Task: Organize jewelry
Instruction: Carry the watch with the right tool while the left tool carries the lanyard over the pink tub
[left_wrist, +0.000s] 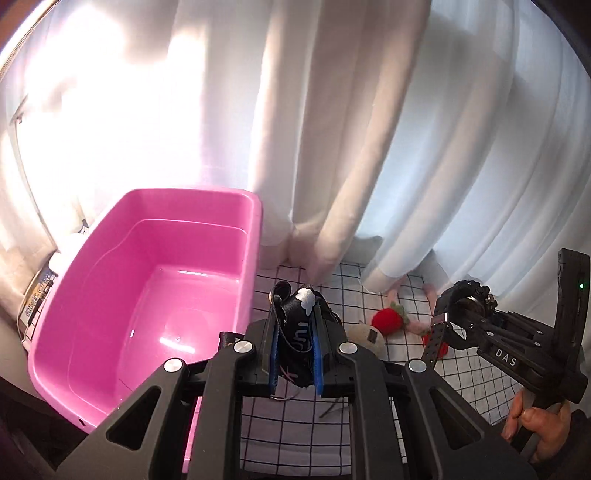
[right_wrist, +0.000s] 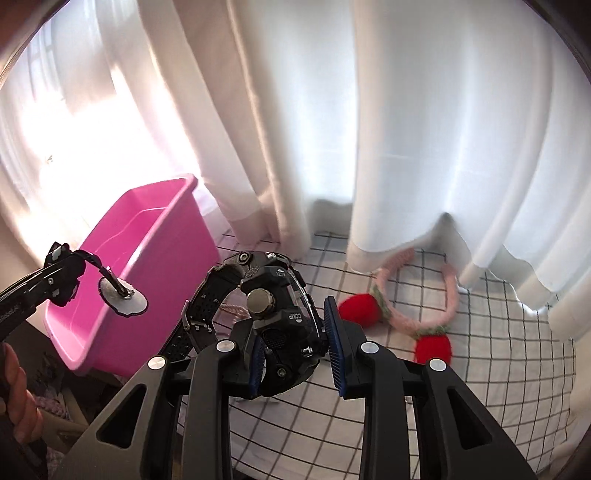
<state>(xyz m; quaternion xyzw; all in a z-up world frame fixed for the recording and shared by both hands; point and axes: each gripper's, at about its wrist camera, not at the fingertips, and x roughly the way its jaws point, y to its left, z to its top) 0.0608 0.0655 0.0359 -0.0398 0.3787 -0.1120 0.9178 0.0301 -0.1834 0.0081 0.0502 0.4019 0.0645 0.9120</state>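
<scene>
My left gripper (left_wrist: 295, 339) is shut on a small black charm (left_wrist: 297, 332) with white patches and a cord, held just right of the pink plastic bin (left_wrist: 110, 266). In the right wrist view the left gripper (right_wrist: 62, 273) shows at the left with a round disc (right_wrist: 123, 295) dangling from it over the bin (right_wrist: 140, 236). My right gripper (right_wrist: 295, 347) is shut on a chunky black wristwatch (right_wrist: 273, 314), its strap (right_wrist: 199, 306) hanging to the left. It also shows in the left wrist view (left_wrist: 461, 310) at the right.
A pink knitted cord with two red strawberries (right_wrist: 360, 308) lies on the white checked cloth (right_wrist: 498, 350) by the white curtains (right_wrist: 406, 129). A beige round thing (left_wrist: 365, 334) lies beside a strawberry (left_wrist: 386, 319). The bin stands at the cloth's left edge.
</scene>
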